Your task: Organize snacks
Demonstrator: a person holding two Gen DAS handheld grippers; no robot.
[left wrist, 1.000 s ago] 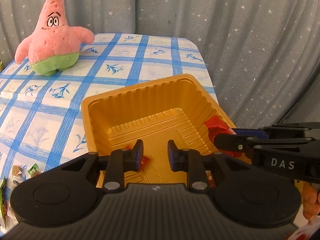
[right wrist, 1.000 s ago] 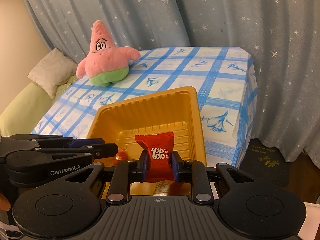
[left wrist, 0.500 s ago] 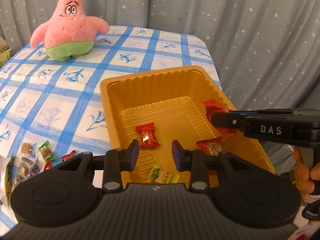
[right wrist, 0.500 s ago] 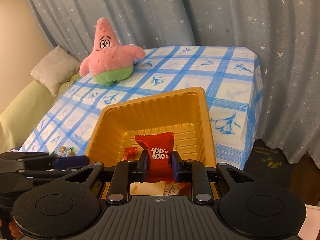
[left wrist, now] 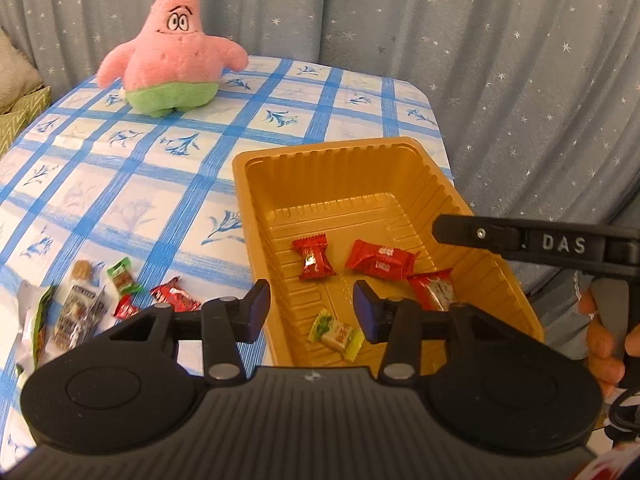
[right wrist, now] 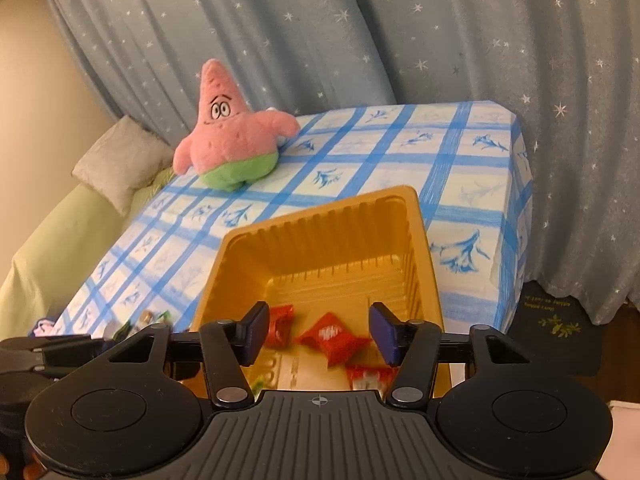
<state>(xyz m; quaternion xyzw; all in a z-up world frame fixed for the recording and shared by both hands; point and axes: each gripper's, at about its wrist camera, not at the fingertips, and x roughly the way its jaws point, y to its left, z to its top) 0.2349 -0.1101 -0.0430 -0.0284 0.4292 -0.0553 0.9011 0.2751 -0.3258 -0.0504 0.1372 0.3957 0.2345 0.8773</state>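
A gold plastic tray [left wrist: 336, 160] [right wrist: 320, 220] sits at the table's right near corner and holds several wrapped snacks. A red pillow-shaped snack [left wrist: 380, 260] [right wrist: 334, 338] lies in its middle beside a smaller red candy [left wrist: 314, 258] and a green-white candy [left wrist: 336, 332]. My left gripper [left wrist: 310, 312] is open and empty above the tray's near left wall. My right gripper [right wrist: 320, 332] is open and empty over the tray; it shows from the side in the left wrist view [left wrist: 520, 240]. Loose snacks [left wrist: 92, 300] lie on the cloth left of the tray.
A pink starfish plush [left wrist: 176, 48] [right wrist: 232, 144] stands at the table's far left. The blue-checked tablecloth [left wrist: 160, 152] ends just right of the tray. A starry grey curtain [left wrist: 480, 60] hangs behind. A cushion [right wrist: 116, 160] rests on a green sofa at left.
My right gripper opened and the red pillow snack dropped into the tray. My left gripper pulled back, lifted and opened wider, bringing the loose snacks into view.
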